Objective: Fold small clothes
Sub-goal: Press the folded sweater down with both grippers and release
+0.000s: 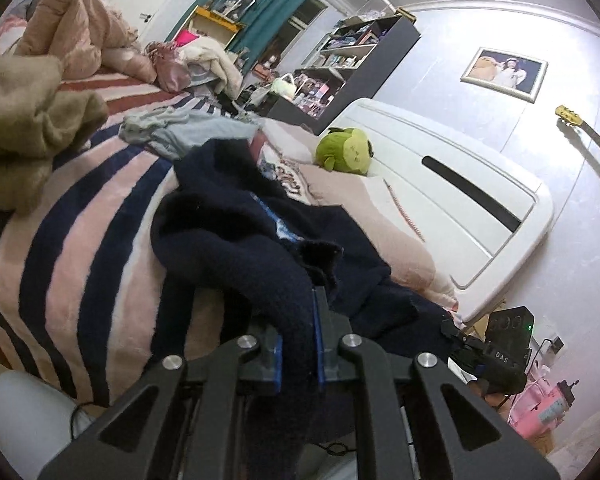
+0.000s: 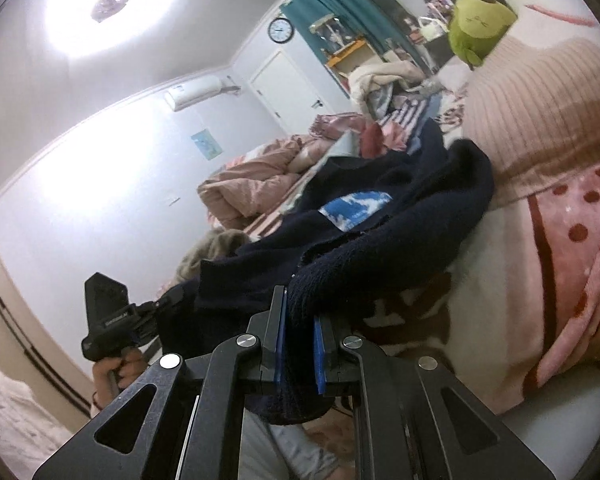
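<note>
A dark navy knitted garment (image 1: 236, 232) with a blue printed patch (image 2: 356, 208) hangs lifted over the striped bed blanket (image 1: 80, 248). My left gripper (image 1: 300, 320) is shut on one bunched edge of it, with cloth pinched between the blue pads. My right gripper (image 2: 300, 308) is shut on another thick edge of the same garment. In the left wrist view the right gripper (image 1: 452, 332) shows at the lower right, against the navy cloth. In the right wrist view the left gripper (image 2: 160, 306) shows at the lower left, held by a hand (image 2: 120, 368).
A beige garment heap (image 1: 28, 128) and a light blue garment (image 1: 172, 128) lie on the bed's far side, beyond them a pink quilt (image 1: 76, 28). A green plush toy (image 1: 344, 150), a pink pillow (image 1: 376, 216) and the white headboard (image 1: 460, 184) are to the right.
</note>
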Available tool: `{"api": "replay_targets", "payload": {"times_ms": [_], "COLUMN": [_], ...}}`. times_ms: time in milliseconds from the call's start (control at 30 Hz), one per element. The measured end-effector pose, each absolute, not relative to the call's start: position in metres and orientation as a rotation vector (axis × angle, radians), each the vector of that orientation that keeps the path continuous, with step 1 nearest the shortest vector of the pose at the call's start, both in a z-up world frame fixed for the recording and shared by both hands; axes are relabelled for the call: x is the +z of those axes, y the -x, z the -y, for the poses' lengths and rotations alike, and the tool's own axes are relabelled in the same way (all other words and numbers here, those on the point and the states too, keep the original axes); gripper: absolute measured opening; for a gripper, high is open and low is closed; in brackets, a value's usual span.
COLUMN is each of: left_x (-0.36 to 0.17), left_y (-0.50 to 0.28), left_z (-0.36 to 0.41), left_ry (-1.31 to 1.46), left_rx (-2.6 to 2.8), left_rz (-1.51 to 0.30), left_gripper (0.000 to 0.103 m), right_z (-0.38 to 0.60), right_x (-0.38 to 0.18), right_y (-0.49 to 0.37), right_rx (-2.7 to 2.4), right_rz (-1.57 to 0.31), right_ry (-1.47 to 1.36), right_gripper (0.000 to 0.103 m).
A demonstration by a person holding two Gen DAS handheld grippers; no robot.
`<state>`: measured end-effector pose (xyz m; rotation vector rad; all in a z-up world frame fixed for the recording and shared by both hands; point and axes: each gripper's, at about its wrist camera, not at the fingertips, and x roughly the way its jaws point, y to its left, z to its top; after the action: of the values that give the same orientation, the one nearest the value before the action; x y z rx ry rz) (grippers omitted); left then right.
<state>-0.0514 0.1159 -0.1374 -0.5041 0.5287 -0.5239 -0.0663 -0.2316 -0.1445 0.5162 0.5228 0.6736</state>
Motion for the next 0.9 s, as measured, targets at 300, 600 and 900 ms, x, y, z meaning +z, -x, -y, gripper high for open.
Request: {"api": "replay_targets", "payload": {"times_ms": [300,600,900], "left_x": [-0.103,-0.076,-0.07], "left_y": [0.074,0.035,-0.134], "left_z": [-0.131,-0.14,-0.154], "left_ry": [0.535,0.41,0.296], "left_rx": [-0.571,-0.488,-0.288], "left_rz": [-0.431,-0.389,-0.583], "left_gripper": [0.007,0.008,0.009], "right_z": [0.223,0.226,0.244], "right_x": [-0.119,-0.091,-0.06], "right_y": [0.08,0.043,-0.123], "right_rx": [0.773,0.701,0.487], "right_rz": [-0.474,-0.453,-0.649], "right_ry": [-0.501,-0.443,-0.395], "right_gripper": [0.006,0.006,0.006]}}
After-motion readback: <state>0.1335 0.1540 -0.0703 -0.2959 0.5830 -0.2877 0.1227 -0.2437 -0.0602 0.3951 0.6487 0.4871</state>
